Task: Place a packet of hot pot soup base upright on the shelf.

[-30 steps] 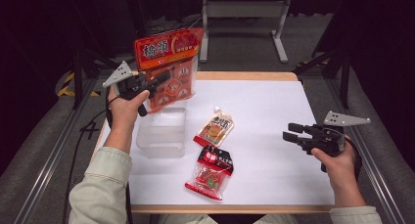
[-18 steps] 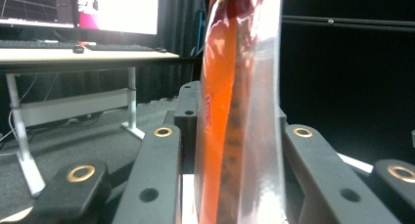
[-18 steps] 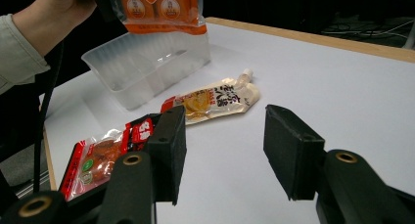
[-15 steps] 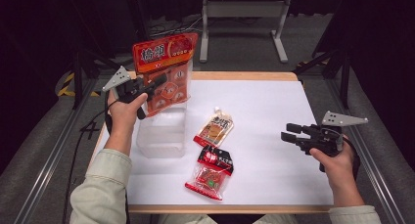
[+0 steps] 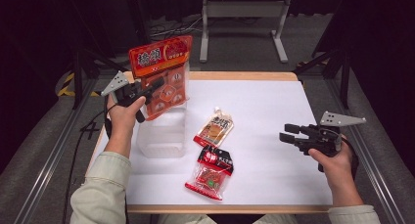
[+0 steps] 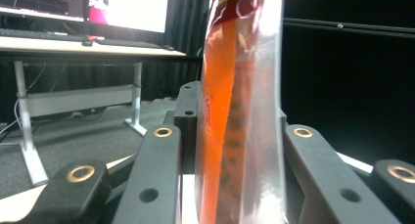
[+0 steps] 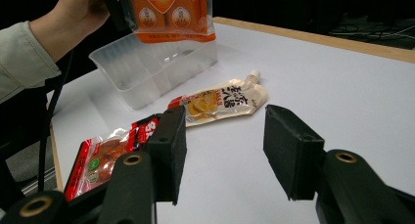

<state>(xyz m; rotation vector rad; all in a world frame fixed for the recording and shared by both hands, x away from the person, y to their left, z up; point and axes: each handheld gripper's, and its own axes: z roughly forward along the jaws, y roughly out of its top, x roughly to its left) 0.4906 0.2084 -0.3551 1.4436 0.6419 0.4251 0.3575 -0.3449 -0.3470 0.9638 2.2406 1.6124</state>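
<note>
My left gripper is shut on a large orange snack bag and holds it upright just above the far end of a clear plastic bin. In the left gripper view the orange bag stands edge-on between the two jaws. A cream spouted pouch and a red snack packet lie flat on the white table. At the table's right side my right gripper hovers open with nothing in it. The right gripper view has the cream pouch, the red packet and the bin beyond the jaws.
The table has a wooden edge. A metal stand rises on the floor behind the table. A desk with monitors appears in the left gripper view. A black cable trails from the left gripper along the table's left side.
My left hand has lowered the orange bag toward the clear bin. The right hand has held still.
</note>
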